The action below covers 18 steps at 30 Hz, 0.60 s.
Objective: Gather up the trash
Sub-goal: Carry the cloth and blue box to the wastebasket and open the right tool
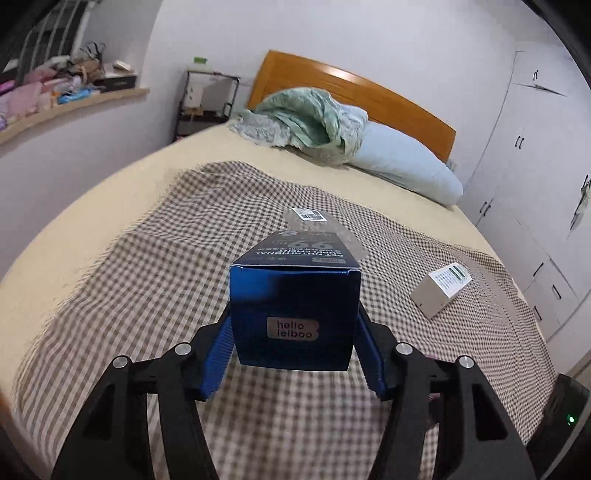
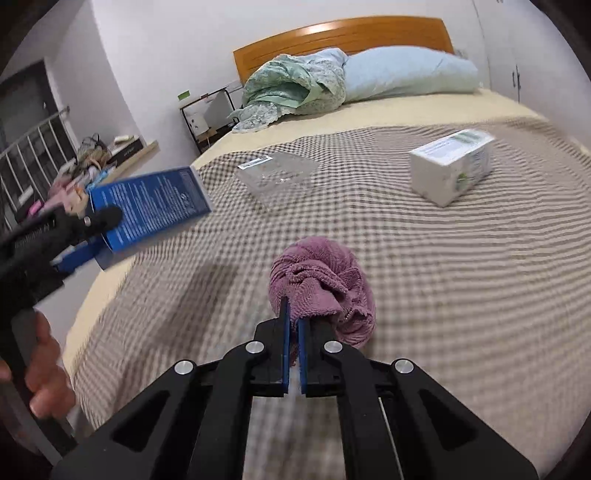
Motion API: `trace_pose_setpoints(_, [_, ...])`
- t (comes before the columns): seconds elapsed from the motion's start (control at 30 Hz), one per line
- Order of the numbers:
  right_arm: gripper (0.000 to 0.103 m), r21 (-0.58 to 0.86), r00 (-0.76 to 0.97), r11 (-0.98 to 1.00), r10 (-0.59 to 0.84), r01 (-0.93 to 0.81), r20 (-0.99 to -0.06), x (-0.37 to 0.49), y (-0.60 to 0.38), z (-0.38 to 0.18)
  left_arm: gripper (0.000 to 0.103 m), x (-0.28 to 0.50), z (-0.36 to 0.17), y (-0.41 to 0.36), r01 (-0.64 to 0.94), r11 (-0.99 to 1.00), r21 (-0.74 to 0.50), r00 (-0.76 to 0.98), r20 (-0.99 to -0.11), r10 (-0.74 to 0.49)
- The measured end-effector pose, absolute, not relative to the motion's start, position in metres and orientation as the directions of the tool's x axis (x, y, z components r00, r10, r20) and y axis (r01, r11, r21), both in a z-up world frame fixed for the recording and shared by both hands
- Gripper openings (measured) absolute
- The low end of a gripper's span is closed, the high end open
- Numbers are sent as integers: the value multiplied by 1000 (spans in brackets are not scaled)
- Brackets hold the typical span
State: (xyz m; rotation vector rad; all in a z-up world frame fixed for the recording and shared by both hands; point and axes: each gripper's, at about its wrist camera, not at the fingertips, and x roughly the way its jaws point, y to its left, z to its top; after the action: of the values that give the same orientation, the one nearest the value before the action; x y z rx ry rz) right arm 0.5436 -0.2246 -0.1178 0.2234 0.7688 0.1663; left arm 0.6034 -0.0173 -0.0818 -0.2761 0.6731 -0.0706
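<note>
A dark blue carton [image 1: 295, 314] labelled "hello leiboo" sits between the blue pads of my left gripper [image 1: 295, 325], which press on its two sides and hold it above the checked blanket [image 1: 147, 295]. The right wrist view shows the same blue carton [image 2: 147, 206] raised at the left in the left gripper [image 2: 85, 236], held by a person's hand [image 2: 44, 369]. My right gripper [image 2: 291, 314] is shut on a crumpled purple cloth [image 2: 325, 277]. On the blanket lie a clear plastic box [image 2: 277, 173] and a white carton [image 2: 452, 166].
A pale blue pillow [image 2: 410, 74] and a green quilt [image 2: 291, 81] lie by the wooden headboard [image 2: 343, 33]. A black rack [image 1: 203, 103] and a cluttered shelf [image 1: 66, 92] stand left of the bed. White wardrobe doors [image 1: 535, 166] line the right side.
</note>
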Motion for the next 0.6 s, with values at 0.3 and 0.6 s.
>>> trace_pose_setpoints(0.3, [4,162,751,986,81,35,-656,421,-318,-66,57,477,-54,-90,205,938,-280,758,-561,-333])
trace_pose_setpoints(0.6, [4,162,747,965,-48,206,-663,284,-427,-59,57,390,-58,-205,535,774,-339,518,-592,-617])
